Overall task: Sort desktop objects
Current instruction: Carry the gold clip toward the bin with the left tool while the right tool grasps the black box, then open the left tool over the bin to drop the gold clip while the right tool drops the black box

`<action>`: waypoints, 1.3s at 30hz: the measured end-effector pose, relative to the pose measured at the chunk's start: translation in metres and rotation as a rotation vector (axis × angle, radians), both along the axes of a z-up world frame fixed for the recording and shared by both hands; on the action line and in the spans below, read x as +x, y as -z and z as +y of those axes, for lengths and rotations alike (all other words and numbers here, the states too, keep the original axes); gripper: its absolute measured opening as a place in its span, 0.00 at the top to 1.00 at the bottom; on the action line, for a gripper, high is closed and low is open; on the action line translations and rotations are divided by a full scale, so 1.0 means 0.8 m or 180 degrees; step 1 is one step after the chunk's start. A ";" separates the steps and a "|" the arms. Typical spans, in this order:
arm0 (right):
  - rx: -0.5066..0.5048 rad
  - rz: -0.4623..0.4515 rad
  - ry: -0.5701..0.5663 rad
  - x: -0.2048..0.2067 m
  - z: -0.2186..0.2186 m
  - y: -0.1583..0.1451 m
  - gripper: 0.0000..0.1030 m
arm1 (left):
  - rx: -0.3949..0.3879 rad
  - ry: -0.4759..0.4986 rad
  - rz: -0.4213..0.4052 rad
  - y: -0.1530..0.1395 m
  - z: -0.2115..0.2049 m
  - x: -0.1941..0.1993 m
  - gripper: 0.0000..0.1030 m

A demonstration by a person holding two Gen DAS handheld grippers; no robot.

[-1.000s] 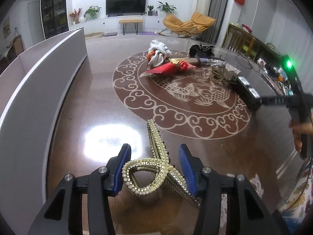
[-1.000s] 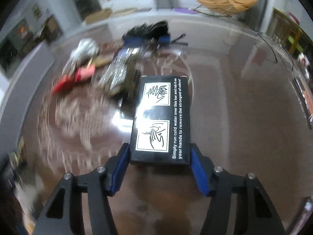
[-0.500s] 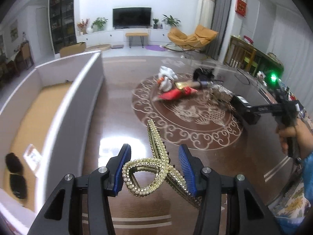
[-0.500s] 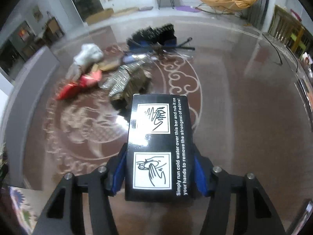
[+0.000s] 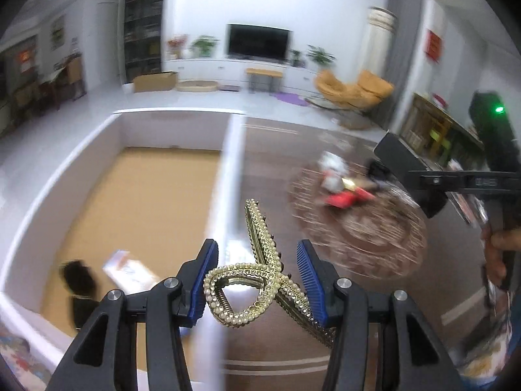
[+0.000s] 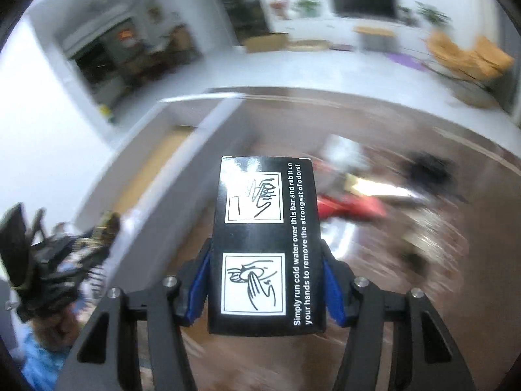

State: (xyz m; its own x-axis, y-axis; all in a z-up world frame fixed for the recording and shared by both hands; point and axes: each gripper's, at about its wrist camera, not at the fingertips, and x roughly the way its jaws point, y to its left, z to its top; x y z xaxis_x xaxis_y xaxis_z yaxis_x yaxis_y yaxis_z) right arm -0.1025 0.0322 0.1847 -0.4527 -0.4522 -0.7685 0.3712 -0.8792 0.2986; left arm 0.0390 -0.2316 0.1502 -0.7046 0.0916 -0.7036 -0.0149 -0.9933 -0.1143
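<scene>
Gold and pearl-studded, the hair clip (image 5: 257, 280) hangs between the blue pads of the left gripper (image 5: 257, 285), pinched across its looped end, its long tail jutting forward over the white wall of the storage box (image 5: 228, 169). That loop is springy and curved; I'd judge a small slip could let it twist out and drop on the brown table (image 5: 267, 150) short of the tan box floor.

From the right wrist, the black soap-bar box (image 6: 265, 244) sits squeezed between the right gripper (image 6: 265, 288) pads, held by its rear half. The blur makes the distance hard to judge, but both loads seem bound for one box, with the risk of a collision at its rim.
</scene>
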 end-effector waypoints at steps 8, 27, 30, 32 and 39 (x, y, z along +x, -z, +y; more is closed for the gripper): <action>-0.0261 0.0083 -0.0886 -0.026 -0.274 -0.015 0.43 | -0.0132 -0.0722 -0.0538 0.043 -0.166 -0.027 0.51; 0.0226 0.0647 -0.0199 0.027 -0.147 0.046 0.09 | -0.0331 -0.0435 -0.0214 0.007 -0.056 -0.002 0.28; 0.0512 0.0607 0.0352 0.058 -0.033 0.091 0.09 | -0.0231 0.0088 -0.0036 -0.013 0.038 0.012 0.15; 0.0783 0.0479 0.0760 0.074 0.040 0.131 0.09 | -0.0142 0.0439 -0.0045 -0.007 0.106 0.024 0.07; 0.0866 0.0112 0.1558 0.105 0.197 0.196 0.08 | -0.0081 0.0747 -0.0656 0.119 0.254 -0.040 0.06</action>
State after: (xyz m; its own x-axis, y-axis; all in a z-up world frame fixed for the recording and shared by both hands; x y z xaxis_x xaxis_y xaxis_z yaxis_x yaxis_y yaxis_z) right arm -0.0188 0.1897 0.0280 -0.5874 0.0296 -0.8087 -0.0940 -0.9951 0.0319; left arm 0.0070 -0.0284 0.0547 -0.5085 0.2152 -0.8337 -0.2232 -0.9681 -0.1138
